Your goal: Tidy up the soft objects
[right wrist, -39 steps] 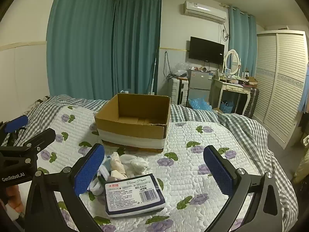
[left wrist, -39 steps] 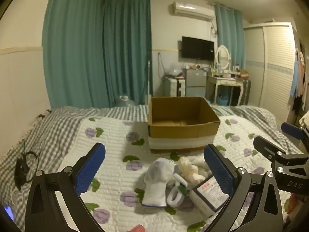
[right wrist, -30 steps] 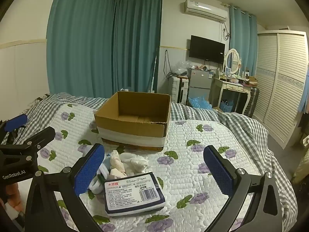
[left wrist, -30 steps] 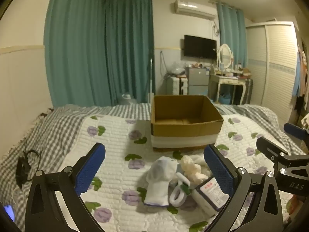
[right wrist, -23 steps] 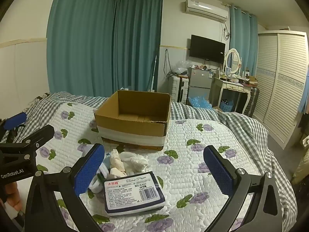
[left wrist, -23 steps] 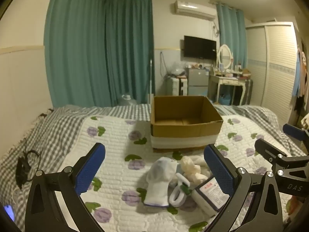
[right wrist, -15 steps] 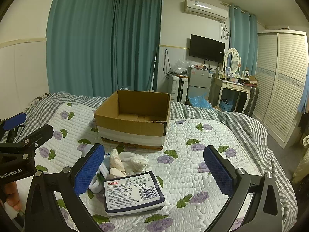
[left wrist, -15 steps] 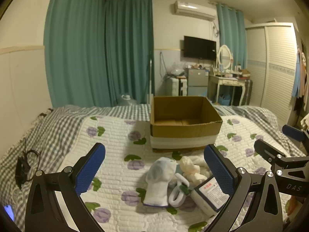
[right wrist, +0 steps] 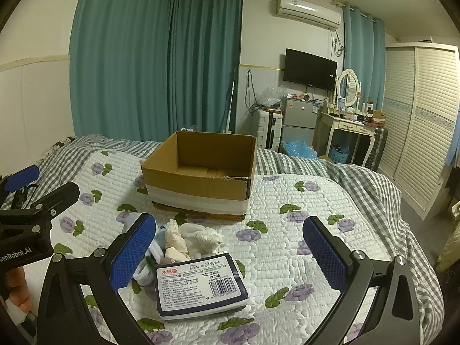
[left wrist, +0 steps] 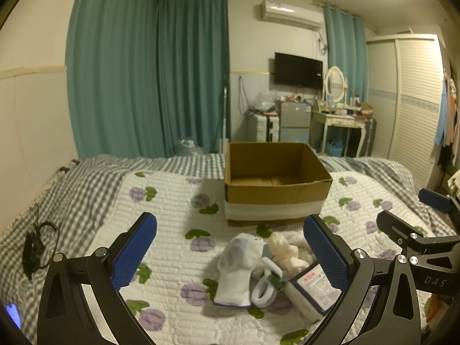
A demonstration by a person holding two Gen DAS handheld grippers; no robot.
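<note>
Both held wide apart, gripping nothing: left gripper (left wrist: 230,247) and right gripper (right wrist: 228,248). Just ahead of the right gripper, between its jaws and nearer its left finger: flat tissue pack (right wrist: 201,283), long axis crosswise. Straight ahead of the left gripper: white sock (left wrist: 237,267), lengthwise, touching cream cloths (left wrist: 284,254). Farther ahead on the quilt (right wrist: 287,247): open cardboard box (right wrist: 201,182), apparently empty.
</note>
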